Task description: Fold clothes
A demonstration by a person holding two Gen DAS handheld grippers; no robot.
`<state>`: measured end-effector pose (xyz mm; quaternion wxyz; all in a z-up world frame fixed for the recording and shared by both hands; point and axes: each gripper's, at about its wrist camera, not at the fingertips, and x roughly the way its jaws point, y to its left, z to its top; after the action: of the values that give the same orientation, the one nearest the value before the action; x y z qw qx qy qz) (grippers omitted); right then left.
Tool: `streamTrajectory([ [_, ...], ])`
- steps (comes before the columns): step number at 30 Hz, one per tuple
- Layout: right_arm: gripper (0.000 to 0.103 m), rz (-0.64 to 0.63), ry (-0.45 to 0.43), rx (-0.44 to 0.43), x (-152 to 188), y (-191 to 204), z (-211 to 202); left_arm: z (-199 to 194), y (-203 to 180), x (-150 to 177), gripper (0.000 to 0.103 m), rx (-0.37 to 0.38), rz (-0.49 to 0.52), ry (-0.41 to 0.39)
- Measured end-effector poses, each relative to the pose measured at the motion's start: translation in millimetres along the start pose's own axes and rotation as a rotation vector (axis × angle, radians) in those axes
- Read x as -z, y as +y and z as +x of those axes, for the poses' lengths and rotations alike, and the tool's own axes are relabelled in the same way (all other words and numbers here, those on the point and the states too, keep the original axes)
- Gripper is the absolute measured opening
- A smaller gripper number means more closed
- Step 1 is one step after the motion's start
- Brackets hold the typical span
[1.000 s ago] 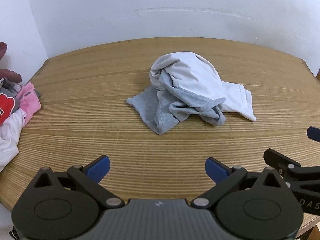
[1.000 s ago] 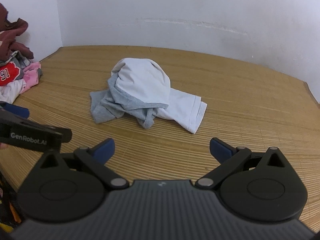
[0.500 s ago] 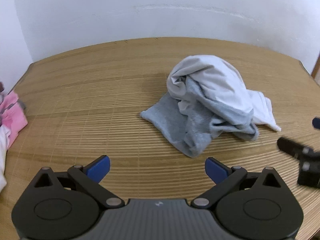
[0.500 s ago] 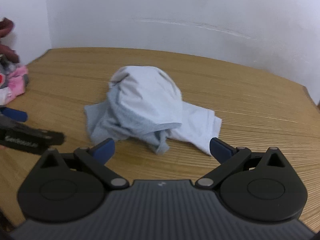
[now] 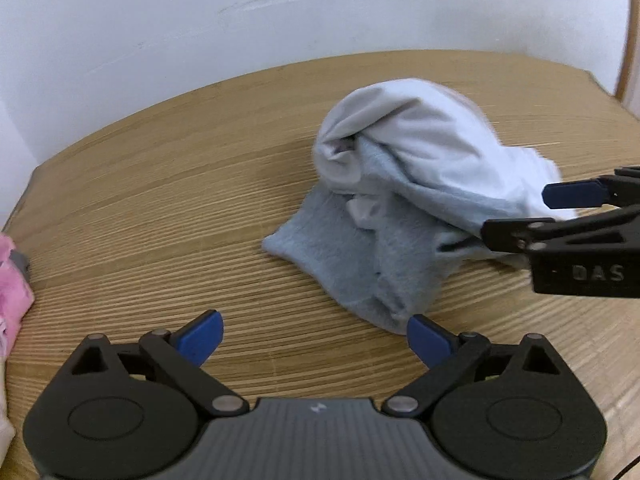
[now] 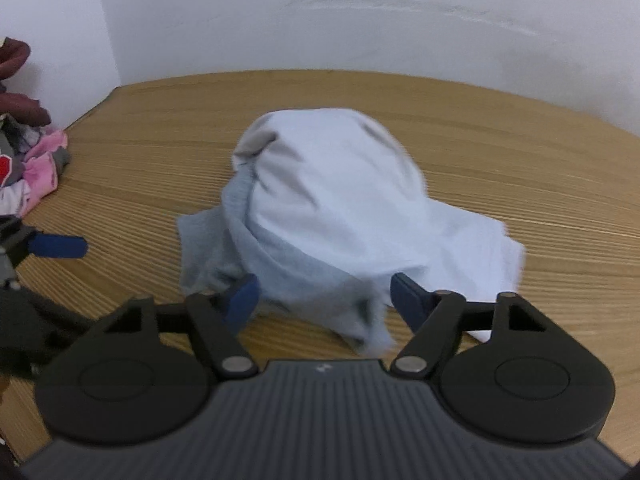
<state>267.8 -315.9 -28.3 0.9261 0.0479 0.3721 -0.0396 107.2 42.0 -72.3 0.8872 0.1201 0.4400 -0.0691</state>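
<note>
- A heap of pink and dark red clothes [image 6: 38, 168] lay at the wooden slatted worktop's [image 5: 168, 184] left edge.
- The left tongs [image 5: 314, 338] gaped wide, empty, near the front edge.
- A crumpled white-and-grey garment [image 6: 320, 216] sat mid-worktop.
- The right tongs [image 6: 324, 300] were closing, grey cloth between them.

white wall [image 5: 200, 20], ribbed wooden table [image 5: 140, 220]

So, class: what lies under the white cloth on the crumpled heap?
Under the white cloth a grey fabric layer spills out onto the wooden table. Whatever sits deeper inside the heap is covered and cannot be seen.
</note>
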Motion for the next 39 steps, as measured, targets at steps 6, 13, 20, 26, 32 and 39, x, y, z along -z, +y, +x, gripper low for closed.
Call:
streamTrajectory([
  [6, 0.025, -0.151, 0.04, -0.007, -7.5, 20.2, 29.1, 14.1, 9.4, -3.6, 0.1, 0.001, -0.047, 0.034],
  [13, 0.011, -0.053, -0.026, -0.056, -31.3, 4.5, -11.3, 19.2, 12.6, -11.0, 0.1, 0.049, -0.063, 0.01],
  [20, 0.007, 0.008, -0.225, -0.017, -66.3, -19.6, -101.7, 13.0, 4.6, -17.9, 0.1, 0.138, -0.006, -0.052],
  [26, 0.007, -0.003, -0.208, 0.148, -46.7, -37.0, -136.4, 19.7, -3.9, -18.6, 0.1, 0.174, 0.039, -0.047],
  [32, 0.008, 0.092, -0.016, 0.352, 2.8, -61.9, -103.7, 32.5, -6.0, -17.0, 0.1, 0.164, 0.069, -0.026],
  [39, 0.039, 0.099, 0.036, 0.312, 9.6, -63.3, -89.7, 29.3, -22.8, -8.9, 0.1, 0.185, 0.112, -0.03],
])
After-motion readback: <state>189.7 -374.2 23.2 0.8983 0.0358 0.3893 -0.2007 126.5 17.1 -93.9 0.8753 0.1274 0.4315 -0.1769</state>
